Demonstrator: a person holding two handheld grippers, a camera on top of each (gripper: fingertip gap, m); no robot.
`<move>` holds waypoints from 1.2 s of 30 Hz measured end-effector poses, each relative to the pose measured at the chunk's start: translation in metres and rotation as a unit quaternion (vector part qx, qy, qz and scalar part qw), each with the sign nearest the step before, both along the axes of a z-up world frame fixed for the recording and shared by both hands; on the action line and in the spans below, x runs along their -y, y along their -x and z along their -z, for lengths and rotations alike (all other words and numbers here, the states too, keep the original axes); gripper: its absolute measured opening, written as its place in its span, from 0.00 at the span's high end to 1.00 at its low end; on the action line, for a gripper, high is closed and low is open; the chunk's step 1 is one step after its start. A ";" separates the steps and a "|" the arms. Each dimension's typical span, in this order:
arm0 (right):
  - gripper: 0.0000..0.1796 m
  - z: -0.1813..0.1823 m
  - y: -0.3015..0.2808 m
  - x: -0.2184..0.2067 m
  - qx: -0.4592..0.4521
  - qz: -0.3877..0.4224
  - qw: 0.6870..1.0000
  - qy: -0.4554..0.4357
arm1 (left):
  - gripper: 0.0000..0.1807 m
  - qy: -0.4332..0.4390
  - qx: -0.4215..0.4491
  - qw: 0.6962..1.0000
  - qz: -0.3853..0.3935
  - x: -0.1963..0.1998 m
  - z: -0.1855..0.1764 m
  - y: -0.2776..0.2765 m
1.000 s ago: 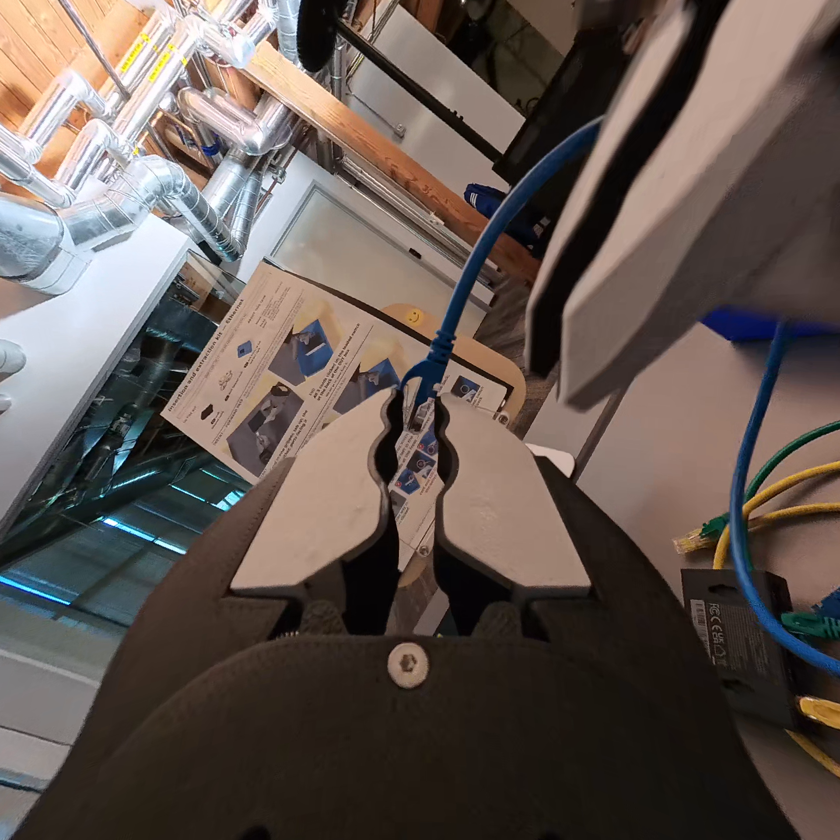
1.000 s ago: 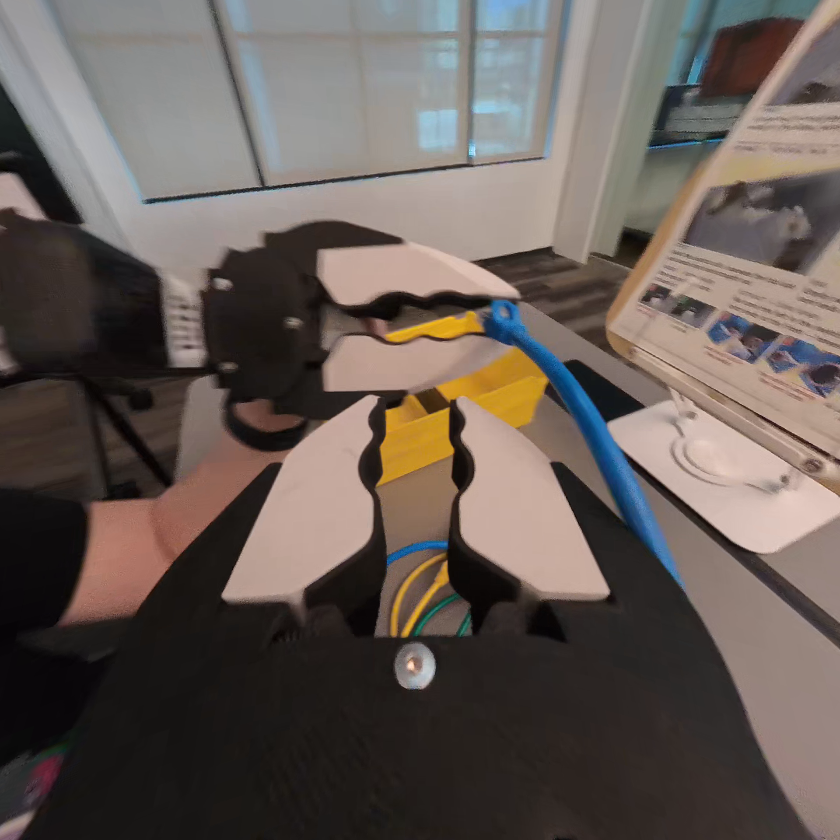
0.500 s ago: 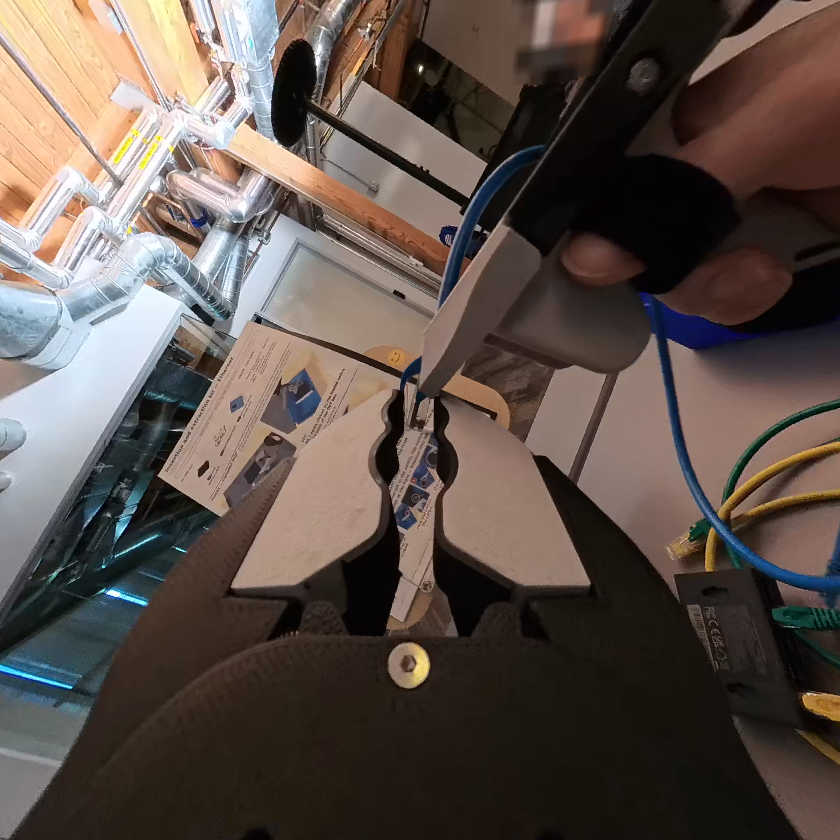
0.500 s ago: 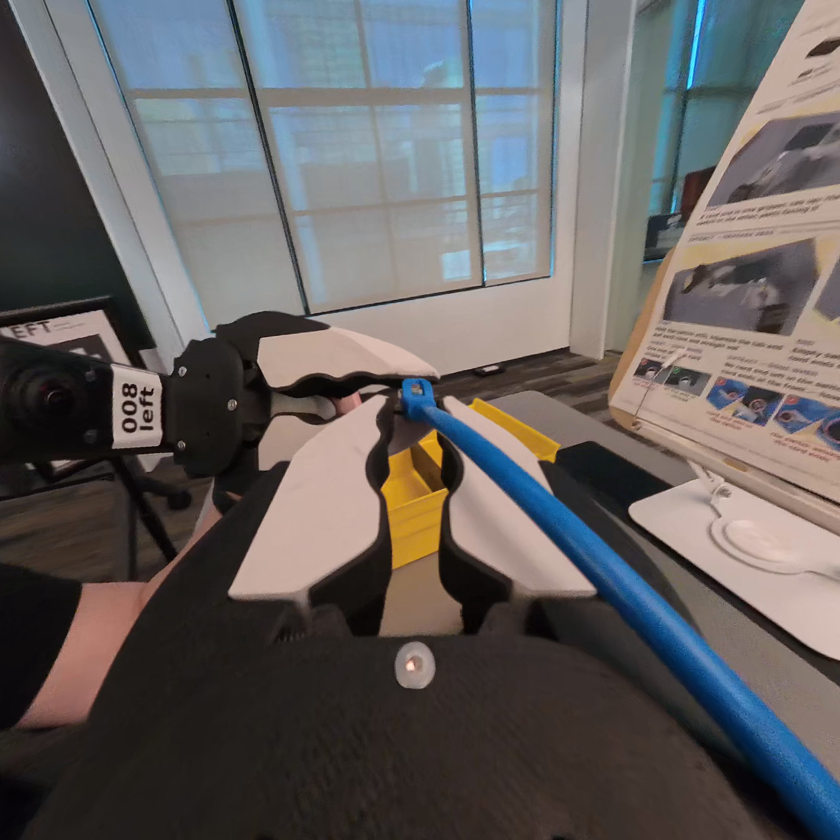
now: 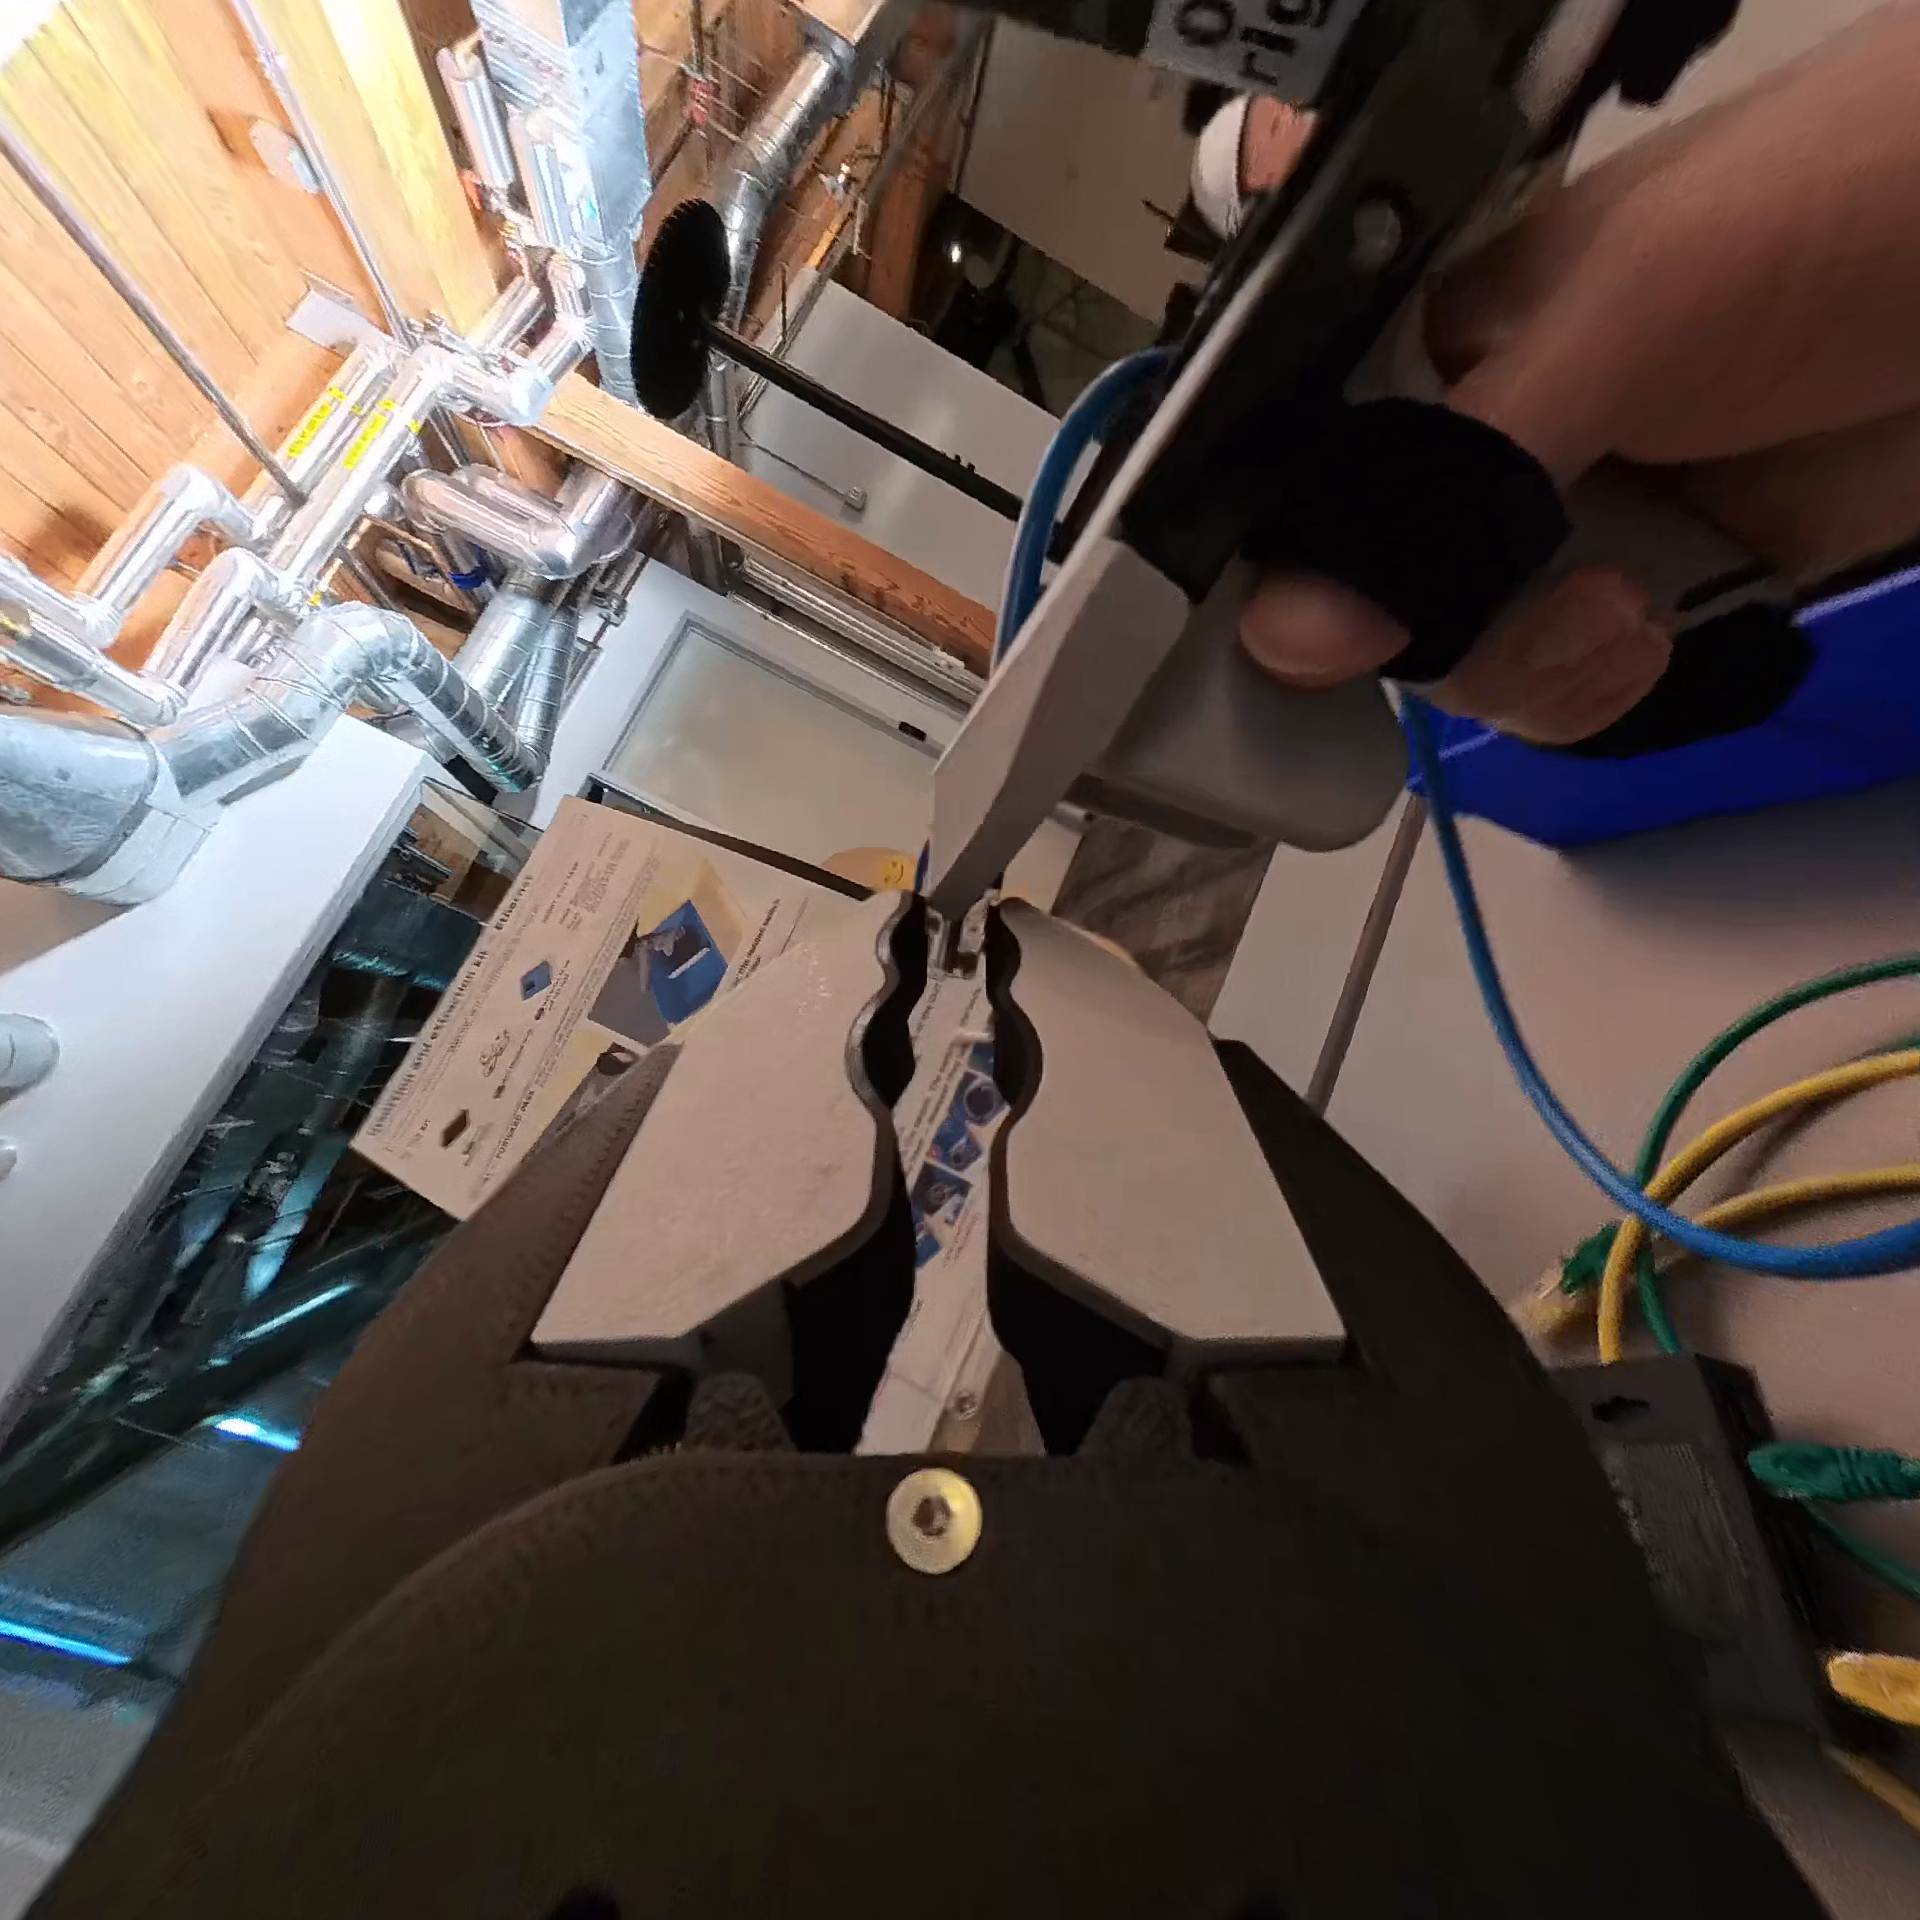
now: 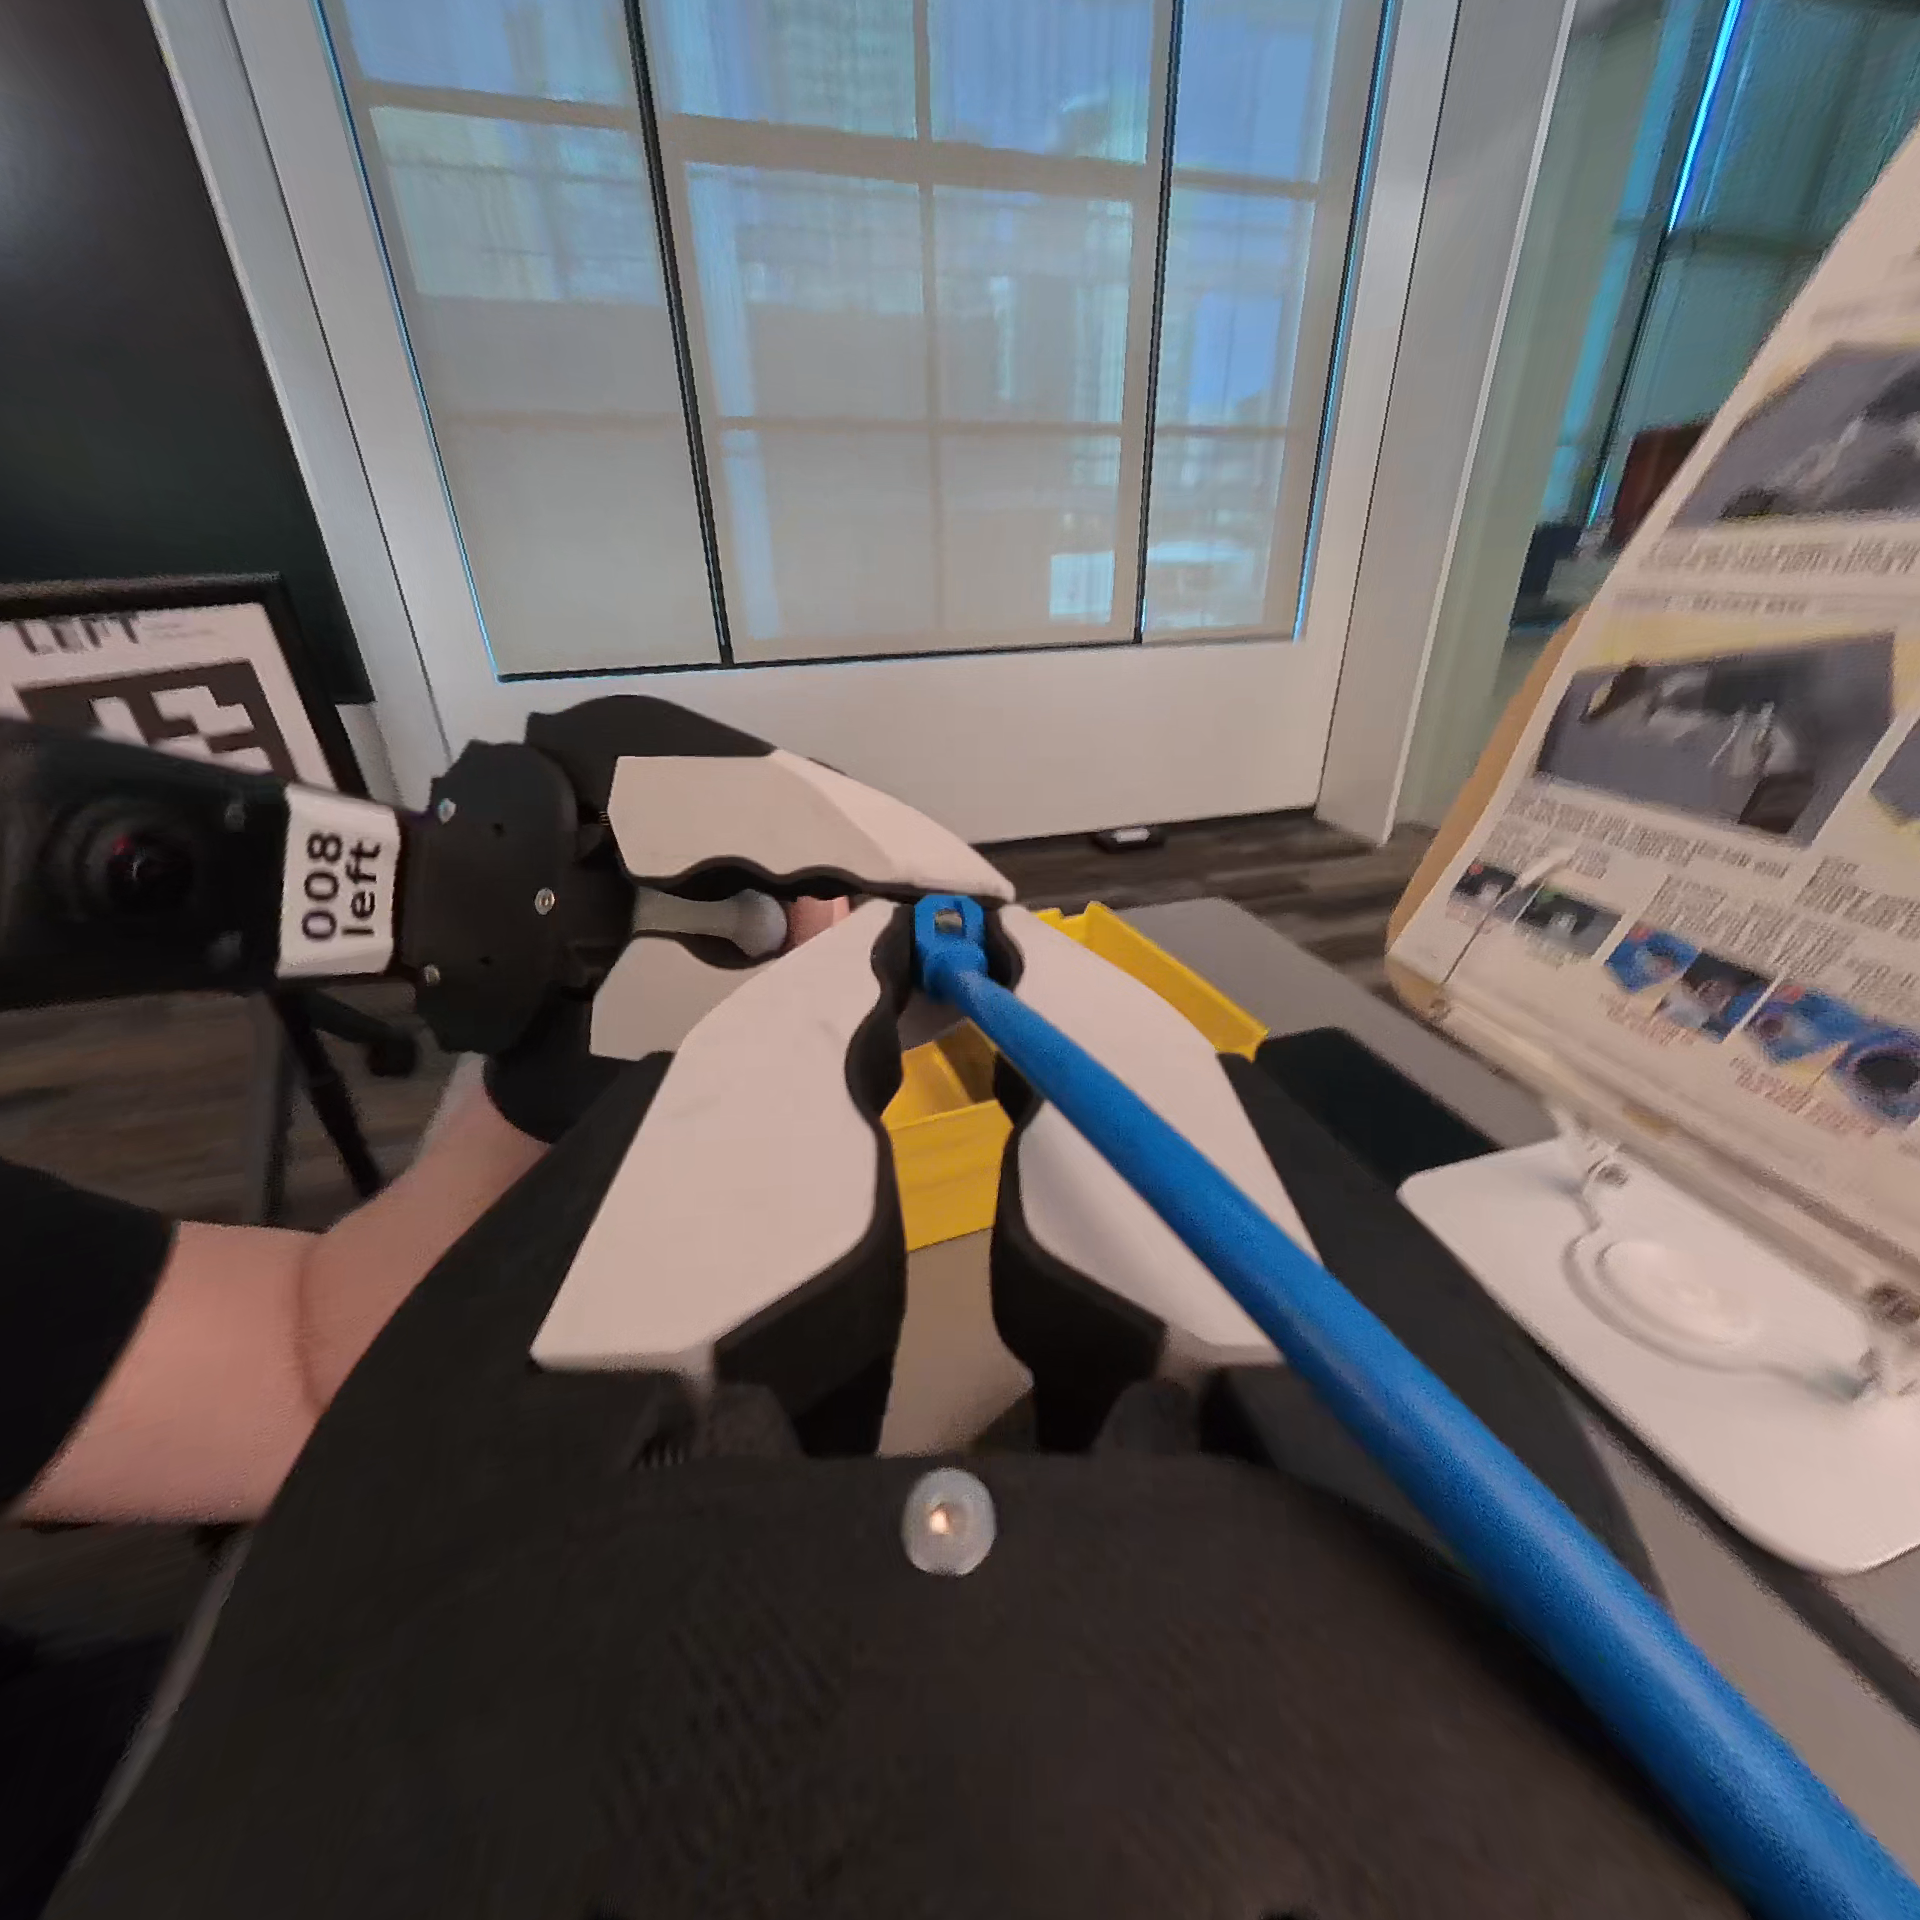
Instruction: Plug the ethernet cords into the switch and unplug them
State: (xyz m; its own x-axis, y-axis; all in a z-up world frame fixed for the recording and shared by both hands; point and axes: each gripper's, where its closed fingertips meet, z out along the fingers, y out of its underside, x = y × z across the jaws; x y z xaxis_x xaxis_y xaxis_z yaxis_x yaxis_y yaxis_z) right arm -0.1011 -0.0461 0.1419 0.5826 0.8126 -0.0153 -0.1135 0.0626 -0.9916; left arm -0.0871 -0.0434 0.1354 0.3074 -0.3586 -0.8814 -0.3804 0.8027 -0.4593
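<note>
My left gripper [image 5: 954,928] is shut on the clear plug [image 5: 958,940] of the blue ethernet cord [image 5: 1507,1049] and holds it up in the air. My right gripper [image 6: 945,932] meets it tip to tip, with its jaws closed around the cord's blue boot [image 6: 940,923] just behind the plug. The cord [image 6: 1351,1351] trails back over my right finger. The right gripper [image 5: 1049,717] also shows in the left wrist view, and the left gripper [image 6: 810,883] in the right wrist view. The black switch [image 5: 1683,1538] lies on the grey table [image 5: 1766,935] with a green plug [image 5: 1829,1470] and a yellow plug [image 5: 1870,1704] in it.
Loose green [image 5: 1766,1039] and yellow cords [image 5: 1714,1132] lie beside the switch. A yellow bin [image 6: 940,1179] stands on the table under the grippers. A printed sign on a white stand [image 6: 1704,831] is at the right. A blue bin [image 5: 1662,779] stands behind the right hand. My two grippers' fingertips are within a few centimetres of each other. From either gripper's tips it is about 25 centimetres to the black switch [image 5: 1683,1538].
My right gripper has come in to the left gripper's tips and narrowed its jaws around the blue boot. The left gripper has kept hold of the plug.
</note>
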 end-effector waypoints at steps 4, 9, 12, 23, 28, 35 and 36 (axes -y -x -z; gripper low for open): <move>0.92 -0.013 -0.012 0.004 0.080 0.094 0.980 -0.159 | 0.88 0.163 0.043 0.984 0.064 0.001 -0.006 0.007; 0.92 -0.021 -0.010 0.021 0.199 0.188 0.889 -0.367 | 0.69 0.467 0.093 0.826 0.302 0.030 -0.026 0.022; 0.93 -0.021 0.000 0.031 0.213 0.191 0.862 -0.419 | 0.62 0.561 0.090 0.745 0.350 0.032 -0.027 0.017; 0.92 -0.014 0.006 0.037 0.266 0.214 0.790 -0.510 | 0.83 0.548 0.016 0.755 0.359 0.052 -0.008 -0.002; 0.92 -0.012 0.008 0.033 0.290 0.245 0.772 -0.510 | 0.84 0.522 0.011 0.788 0.326 0.048 -0.006 0.001; 0.92 -0.013 0.006 0.029 0.299 0.262 0.782 -0.479 | 0.84 0.523 0.020 0.792 0.315 0.045 -0.008 0.001; 0.92 -0.013 0.006 0.029 0.296 0.260 0.787 -0.475 | 0.84 0.522 0.021 0.793 0.314 0.044 -0.008 0.001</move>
State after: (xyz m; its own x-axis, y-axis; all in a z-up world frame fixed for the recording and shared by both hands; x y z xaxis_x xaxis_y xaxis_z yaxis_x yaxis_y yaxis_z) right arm -0.1073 -0.0754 0.1547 0.5159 -0.0570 0.8548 0.6369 0.6928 -0.3382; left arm -0.0882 -0.0878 0.1433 -0.1985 -0.9801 0.0038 -0.0234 0.0009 -0.9997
